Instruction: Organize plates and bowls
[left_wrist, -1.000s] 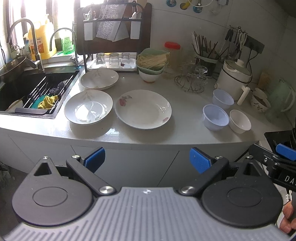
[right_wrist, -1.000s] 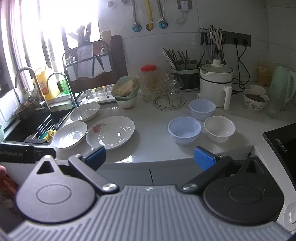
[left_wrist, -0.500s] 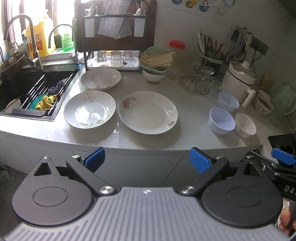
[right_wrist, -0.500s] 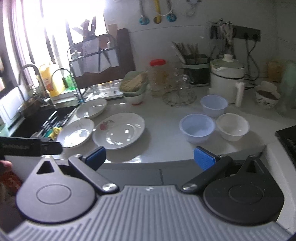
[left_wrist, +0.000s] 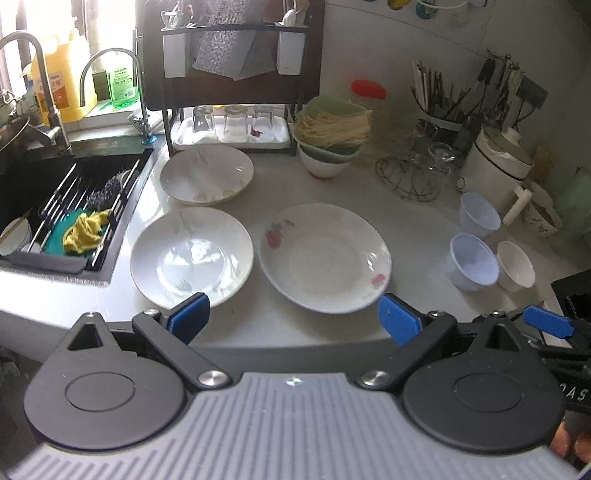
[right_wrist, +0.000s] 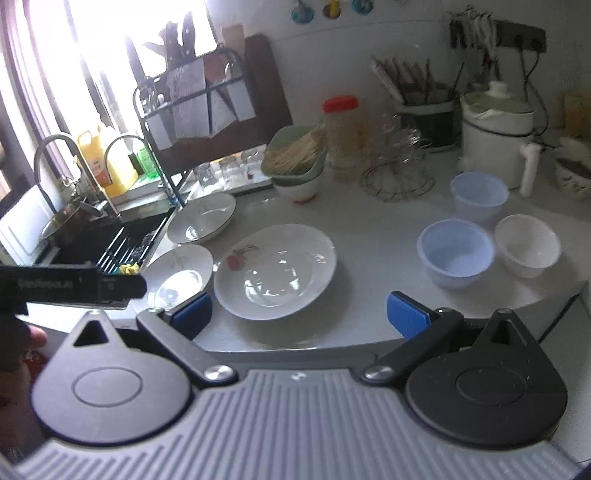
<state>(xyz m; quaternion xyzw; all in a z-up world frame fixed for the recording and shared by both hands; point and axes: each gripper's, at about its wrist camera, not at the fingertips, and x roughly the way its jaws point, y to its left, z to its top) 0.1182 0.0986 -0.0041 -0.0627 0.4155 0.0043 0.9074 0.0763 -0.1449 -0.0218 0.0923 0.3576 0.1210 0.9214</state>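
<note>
The left gripper hangs in the air at the front edge of the white counter, and its blue-tipped jaws are wide apart with nothing between them. The right gripper hangs at the counter's front edge too, and its jaws are also wide apart and empty. Three white plates sit on the counter. The flower plate is the biggest and lies right in front of the left gripper. Just beside it, nearer the sink, lies the front plate, and the two rims almost touch. Behind that one, near the dish rack, lies the back plate. Off to the right, well apart from the plates, stand three small bowls close together. The near blue bowl sits beside the white bowl, and the far blue bowl sits behind them. All three bowls stand upright and look empty. A green bowl of dry noodles sits on top of another bowl behind the flower plate. A yellow cloth lies in the sink. A white pot stands behind the bowls by the wall.
</note>
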